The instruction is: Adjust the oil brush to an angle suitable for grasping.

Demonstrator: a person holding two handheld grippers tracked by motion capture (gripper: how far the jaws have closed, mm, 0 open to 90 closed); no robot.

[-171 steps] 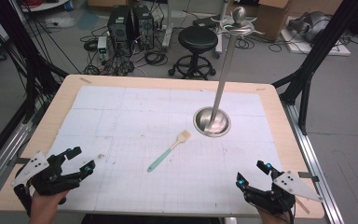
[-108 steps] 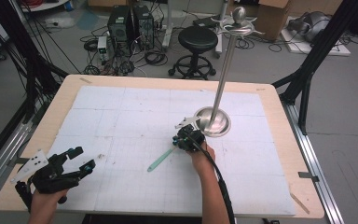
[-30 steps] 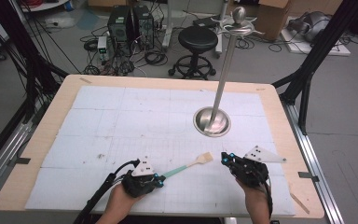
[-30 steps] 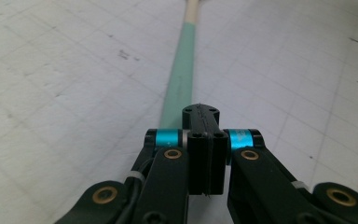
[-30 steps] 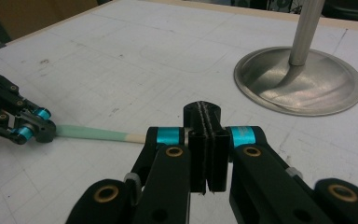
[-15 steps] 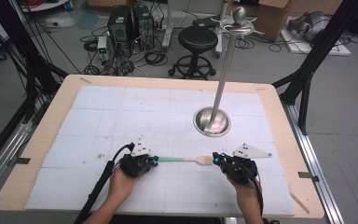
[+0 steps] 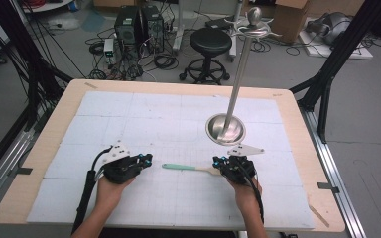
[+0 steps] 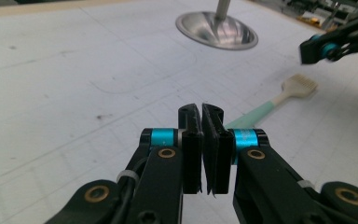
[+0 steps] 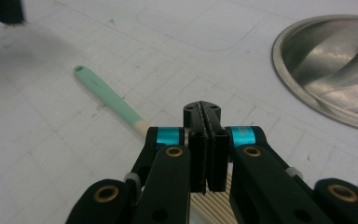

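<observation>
Both grippers, left (image 7: 148,159) and right (image 7: 218,161), sat clenched empty (I saw) flanking the brush (image 7: 188,168).

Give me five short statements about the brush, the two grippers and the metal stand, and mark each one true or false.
1. The brush lies flat on the white mat. True.
2. The brush's handle is red. False: it is pale green, with a tan head.
3. The left gripper has its jaws wide open. False: they stand nearly shut, with nothing between them.
4. The right gripper is shut, above the brush's ribbed head. True.
5. The metal stand lies toppled on the mat. False: its pole rises from the round base, beyond the right gripper.
</observation>
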